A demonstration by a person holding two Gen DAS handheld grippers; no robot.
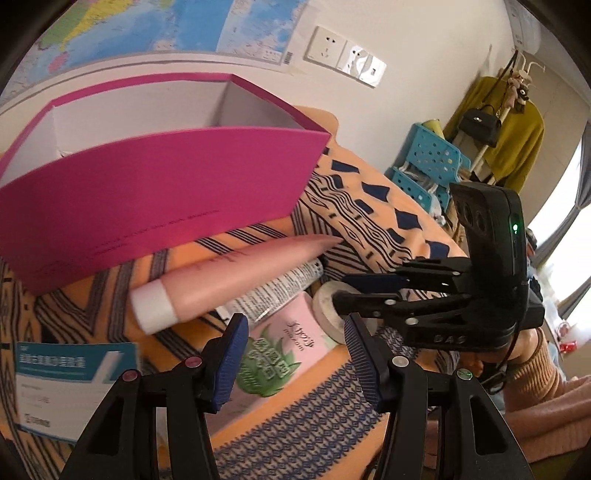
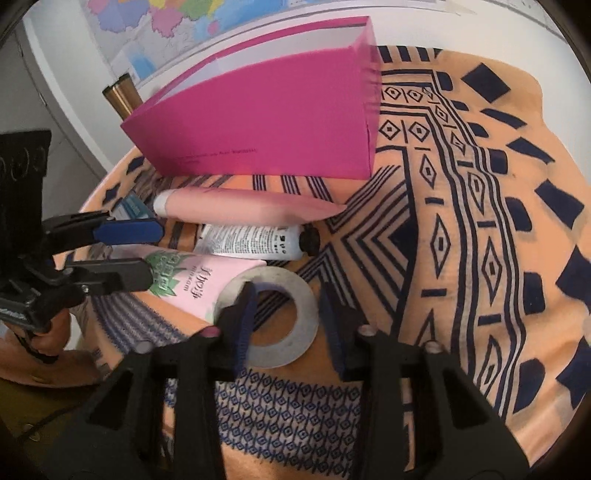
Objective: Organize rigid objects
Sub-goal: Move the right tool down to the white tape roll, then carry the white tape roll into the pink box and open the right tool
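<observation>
Tape roll (image 2: pixel 269 317) btwn open R gripper (image 2: pixel 288 325) fingers, untouched.

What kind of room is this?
Probably a lived-in home room: a yellow sweater on a coat rack, a coloured wall map, and a table under an orange patterned cloth.

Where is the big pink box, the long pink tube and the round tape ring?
pink box (image 2: pixel 266 122), right wrist view, middle of its front wall.
pink tube (image 2: pixel 251 208), right wrist view, middle of its body.
tape ring (image 2: pixel 306 295), right wrist view, right side of the ring.
</observation>
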